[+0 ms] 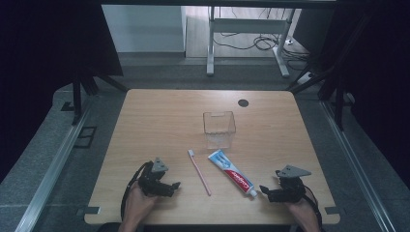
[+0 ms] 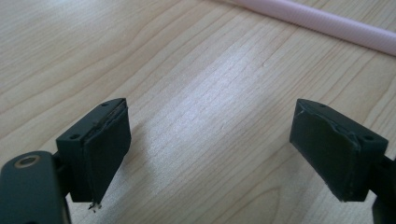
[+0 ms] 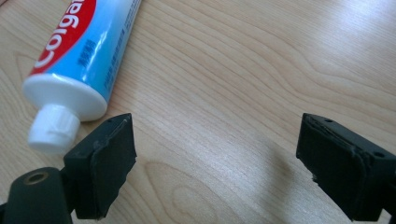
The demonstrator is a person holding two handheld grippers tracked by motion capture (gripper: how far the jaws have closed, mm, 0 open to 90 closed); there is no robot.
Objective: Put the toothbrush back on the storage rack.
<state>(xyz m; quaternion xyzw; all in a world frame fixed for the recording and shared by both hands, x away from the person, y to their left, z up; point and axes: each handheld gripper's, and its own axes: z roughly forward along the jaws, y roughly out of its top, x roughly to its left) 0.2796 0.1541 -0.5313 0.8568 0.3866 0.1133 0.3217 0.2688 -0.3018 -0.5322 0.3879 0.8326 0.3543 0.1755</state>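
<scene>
A pink toothbrush (image 1: 199, 172) lies on the wooden table (image 1: 159, 121), with a blue, red and white toothpaste tube (image 1: 231, 173) to its right. Behind them stands a clear plastic cup (image 1: 219, 128). My left gripper (image 1: 175, 186) rests near the front edge, left of the toothbrush, open over bare wood (image 2: 210, 140). The pink handle (image 2: 327, 23) crosses the top of the left gripper view. My right gripper (image 1: 263, 190) sits just right of the tube's white cap, open and empty (image 3: 215, 154). The tube's cap end (image 3: 70, 93) lies beside its left jaw.
A dark round cable hole (image 1: 243, 102) marks the table's far side. Grey floor and metal rails (image 1: 58, 159) surround the table. A white desk frame (image 1: 246, 34) with cables stands beyond.
</scene>
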